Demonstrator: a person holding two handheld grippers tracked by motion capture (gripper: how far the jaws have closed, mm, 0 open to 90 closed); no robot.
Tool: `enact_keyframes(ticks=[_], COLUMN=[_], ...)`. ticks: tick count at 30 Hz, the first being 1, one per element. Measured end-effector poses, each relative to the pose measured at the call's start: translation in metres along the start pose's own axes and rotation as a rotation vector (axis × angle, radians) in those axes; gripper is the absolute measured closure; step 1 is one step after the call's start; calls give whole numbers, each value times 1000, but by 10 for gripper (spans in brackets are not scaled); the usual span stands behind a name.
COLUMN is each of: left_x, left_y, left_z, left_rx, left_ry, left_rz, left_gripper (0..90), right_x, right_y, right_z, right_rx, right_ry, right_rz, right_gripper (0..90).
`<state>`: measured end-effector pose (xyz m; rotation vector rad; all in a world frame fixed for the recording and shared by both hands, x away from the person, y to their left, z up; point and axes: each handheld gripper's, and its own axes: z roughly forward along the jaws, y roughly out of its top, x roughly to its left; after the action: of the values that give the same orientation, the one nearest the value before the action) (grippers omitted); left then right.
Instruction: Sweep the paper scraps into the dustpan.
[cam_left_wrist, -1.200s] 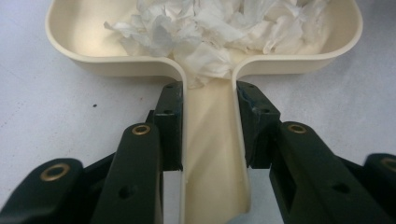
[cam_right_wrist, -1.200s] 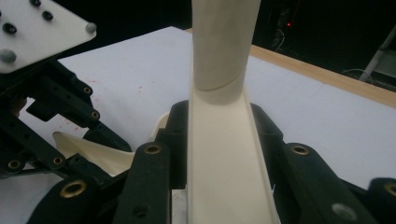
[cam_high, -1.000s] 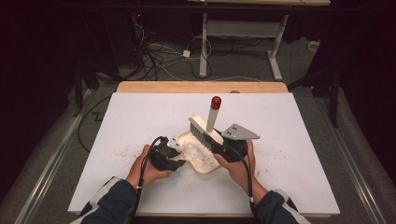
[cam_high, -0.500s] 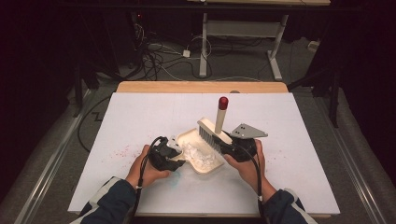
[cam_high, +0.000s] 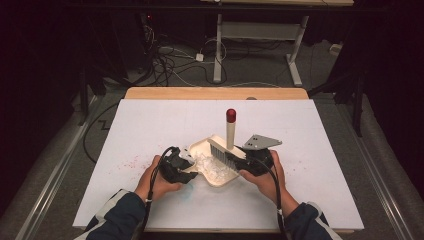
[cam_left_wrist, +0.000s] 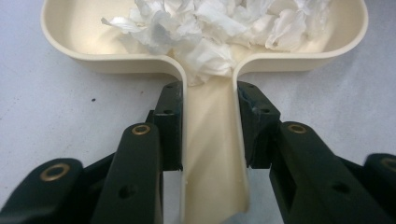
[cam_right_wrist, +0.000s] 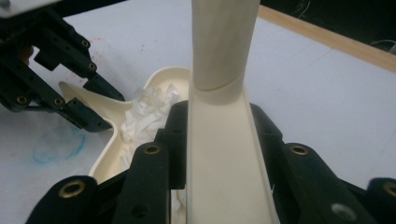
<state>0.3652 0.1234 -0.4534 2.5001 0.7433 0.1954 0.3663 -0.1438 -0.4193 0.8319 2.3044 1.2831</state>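
While your left gripper (cam_left_wrist: 208, 135) pinches the cream handle of the dustpan (cam_left_wrist: 84, 51), its two black jaws press against either side of that narrow channel, just below the point where it widens into the pan. The dustpan (cam_high: 205, 150) lies flat on the white table (cam_high: 150, 120), near the front and about midway across, between your two hands. Crumpled white paper scraps (cam_left_wrist: 219, 28) are heaped inside it, some spilling toward the mouth of the handle. Your right gripper (cam_right_wrist: 217, 158) is clamped on the cream handle of the brush (cam_right_wrist: 224, 56), the jaws tight on both of its sides. In the high view the brush (cam_high: 227, 152) is held over the right side of the dustpan, its bristle head down among the scraps and its handle rising to a red tip (cam_high: 231, 115). Your left gripper (cam_high: 180, 165) sits at the pan's left end and your right gripper (cam_high: 250, 161) at its right edge, both low over the table. Faint red specks (cam_high: 127, 162) dot the table left of your left hand, and a blue smudge (cam_right_wrist: 58, 147) marks the surface beside the dustpan in the right gripper view.
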Motion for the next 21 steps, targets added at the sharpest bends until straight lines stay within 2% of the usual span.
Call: enact_keyframes(ticks=[8,21], left_x=[0,4], left_y=[-1,-4], left_z=[1,-3], left_rx=[2,-4], left_ry=[0,7], left_rz=[-1,-11], left_gripper=[638,637], right_x=[-3,-15], right_y=[5,2], right_z=[-13,-27], right_rx=[-33,-40], right_ry=[-1,-42], right_rz=[7,26], right_gripper=[677,677])
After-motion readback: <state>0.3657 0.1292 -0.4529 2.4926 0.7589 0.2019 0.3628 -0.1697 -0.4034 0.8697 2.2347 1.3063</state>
